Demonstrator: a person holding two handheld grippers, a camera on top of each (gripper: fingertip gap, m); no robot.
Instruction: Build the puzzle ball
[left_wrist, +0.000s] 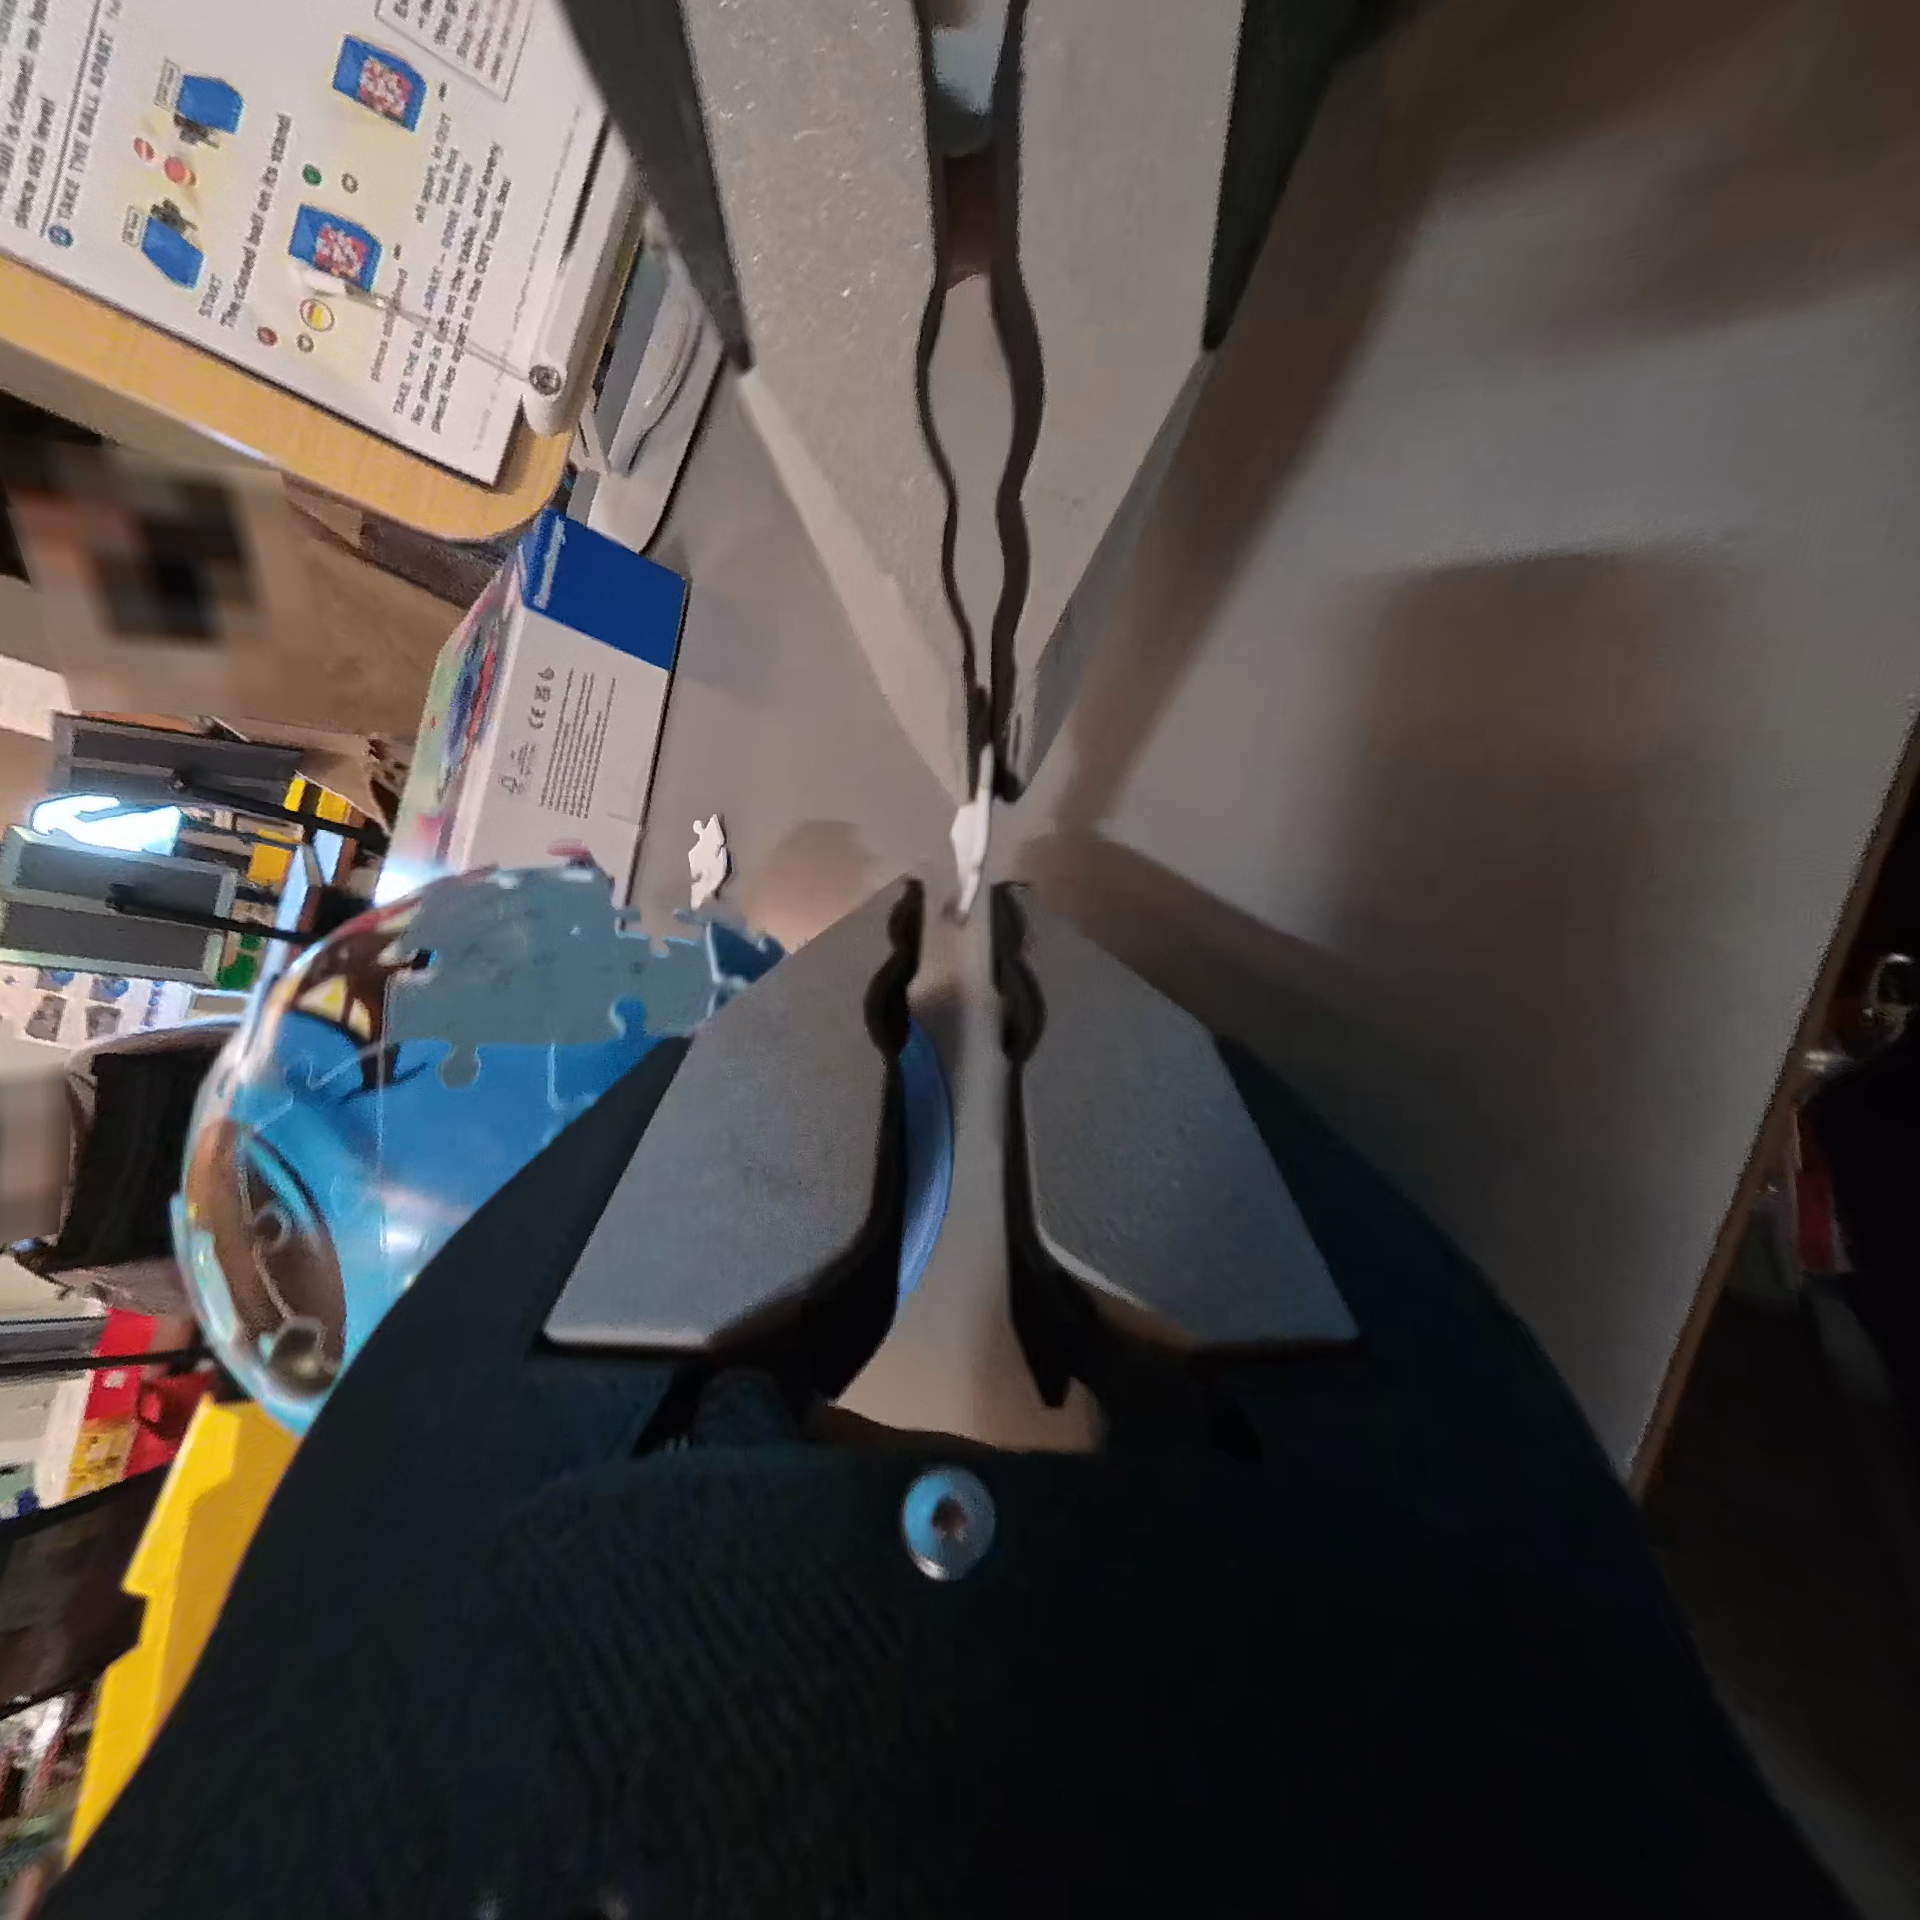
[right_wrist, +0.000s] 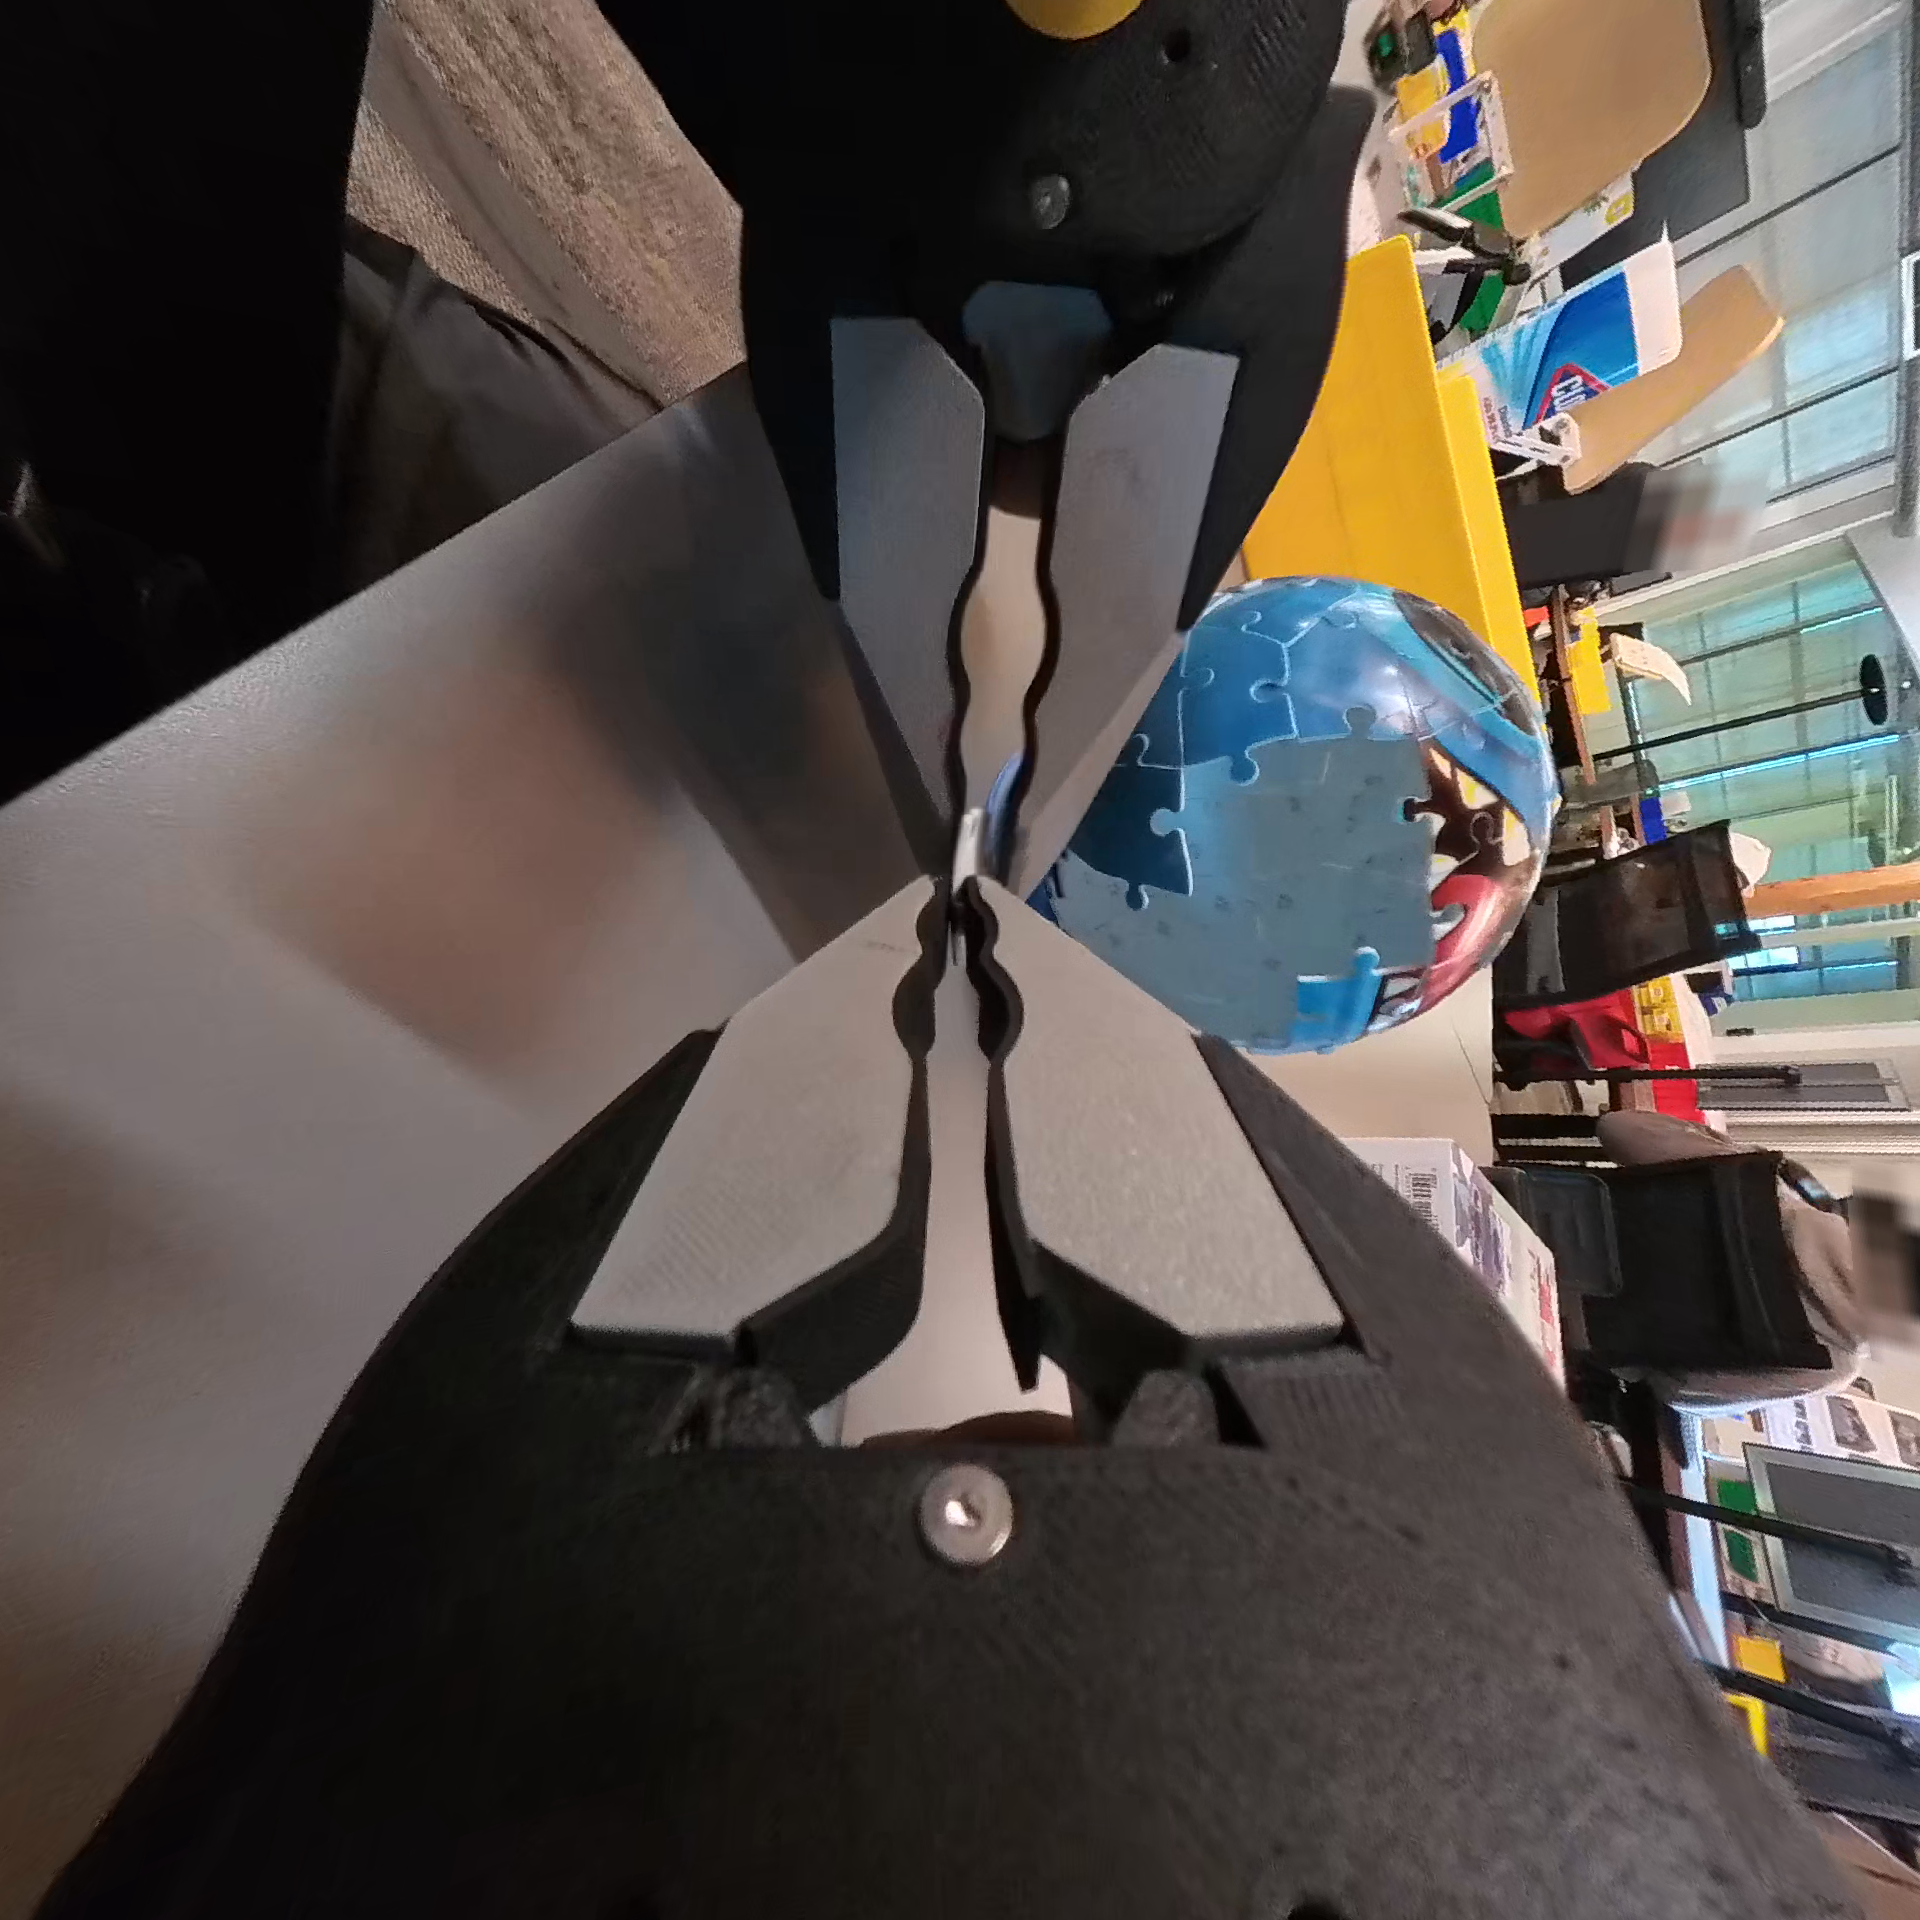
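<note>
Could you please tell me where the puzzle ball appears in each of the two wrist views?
Left wrist view: puzzle ball at the left edge, middle height, partly behind the left gripper.
Right wrist view: puzzle ball right of centre, beside the right gripper.
Shared landmark: the small white puzzle piece between the two grippers' tips.

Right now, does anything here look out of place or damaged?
Nothing looks damaged. The puzzle ball has a large unfilled patch with jagged edges, and one loose white piece lies on the table beside the box.
</note>
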